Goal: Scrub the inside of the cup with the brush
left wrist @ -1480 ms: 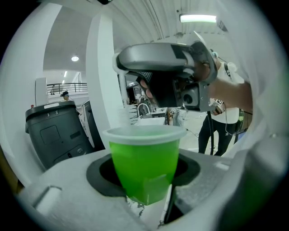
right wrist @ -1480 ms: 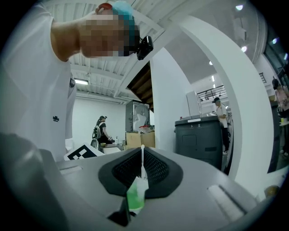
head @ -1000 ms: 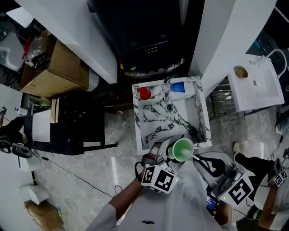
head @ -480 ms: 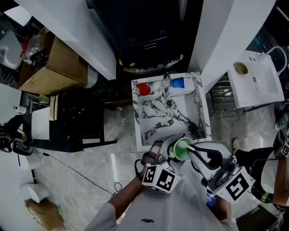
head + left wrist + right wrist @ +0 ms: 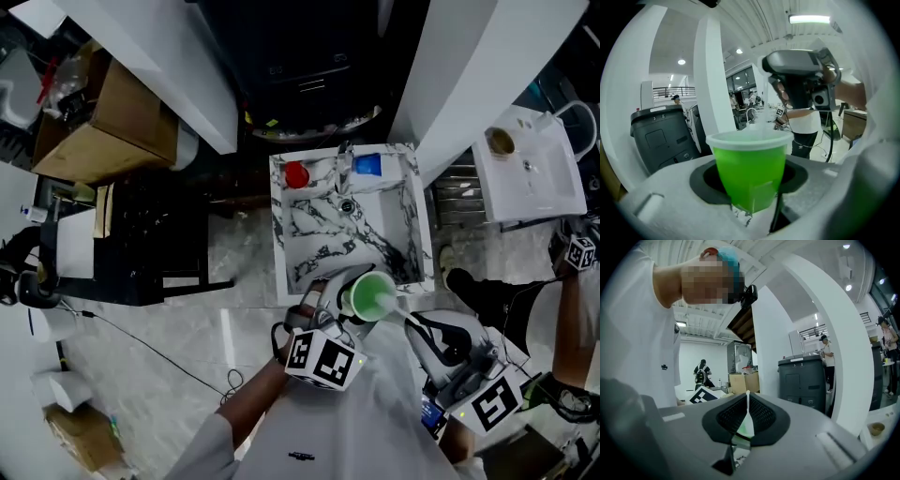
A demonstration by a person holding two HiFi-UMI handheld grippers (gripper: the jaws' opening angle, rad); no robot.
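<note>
Landmark: the marble basin [image 5: 319, 248], white with dark veins; we give all places from it
Cup: the green cup [image 5: 373, 293] is 1 translucent cup with a pale rim; it sits at the near edge of the marble basin, just above the near rim, and its mouth is turned up toward the head view
Left gripper: the left gripper [image 5: 339, 309] is at the near side of the marble basin, with its marker cube further toward us; in the left gripper view we see its 2 jaws pressed on the lower part of the green cup, 1 on each side, so the cup is clamped
Brush: the brush [image 5: 747, 408] shows to us only a thin white handle; it runs from the near right of the marble basin to the mouth of the green cup; we cannot make out the bristle end
Right gripper: the right gripper [image 5: 422, 330] is near the right corner of the marble basin, on the near side; its 2 jaws are pressed together on the thin handle of the brush
Small things: 1 red thing [image 5: 297, 174] and 1 blue thing [image 5: 367, 166] lie at the far end inside the marble basin, apart from each other
Cardboard box: the cardboard box [image 5: 103, 131] stands well to the left of the marble basin
Washstand: the white washstand [image 5: 525, 169] stands to the right of the marble basin
</note>
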